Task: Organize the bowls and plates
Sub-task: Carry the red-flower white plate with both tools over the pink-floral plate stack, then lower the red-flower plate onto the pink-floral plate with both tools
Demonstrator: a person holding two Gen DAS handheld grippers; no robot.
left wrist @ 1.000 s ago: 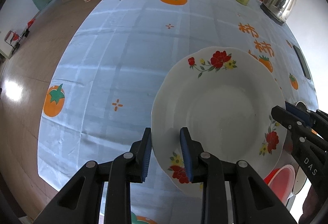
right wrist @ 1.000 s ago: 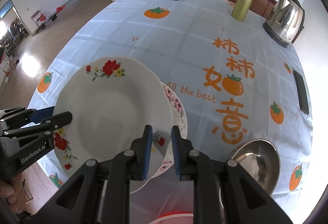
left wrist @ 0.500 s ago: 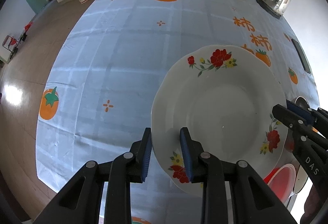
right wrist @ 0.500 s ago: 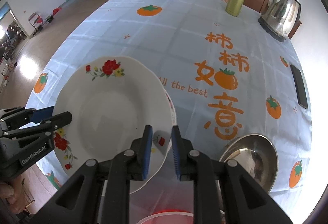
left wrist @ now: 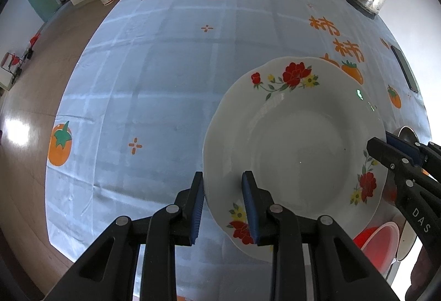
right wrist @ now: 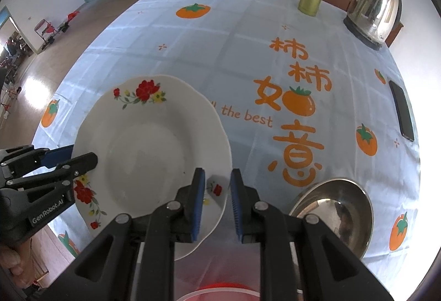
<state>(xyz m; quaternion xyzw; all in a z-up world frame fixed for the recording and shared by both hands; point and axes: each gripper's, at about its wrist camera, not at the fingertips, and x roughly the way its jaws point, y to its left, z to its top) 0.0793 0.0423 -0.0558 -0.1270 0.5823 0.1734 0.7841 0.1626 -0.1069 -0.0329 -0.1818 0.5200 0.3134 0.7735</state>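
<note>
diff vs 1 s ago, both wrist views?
The pink-patterned plate that peeked out beside the white red-flowered plate is now hidden behind it. Unchanged: left claw and right claw grip opposite rims; steel bowl stays put.

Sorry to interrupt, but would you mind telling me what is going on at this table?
A person is holding a flowered plate with two handheld grippers. The left gripper grips its near-left rim and the right gripper its right rim, jaws closed on either side of the edge. The plate is over the tablecloth. A steel bowl and a red bowl sit nearby.
</note>
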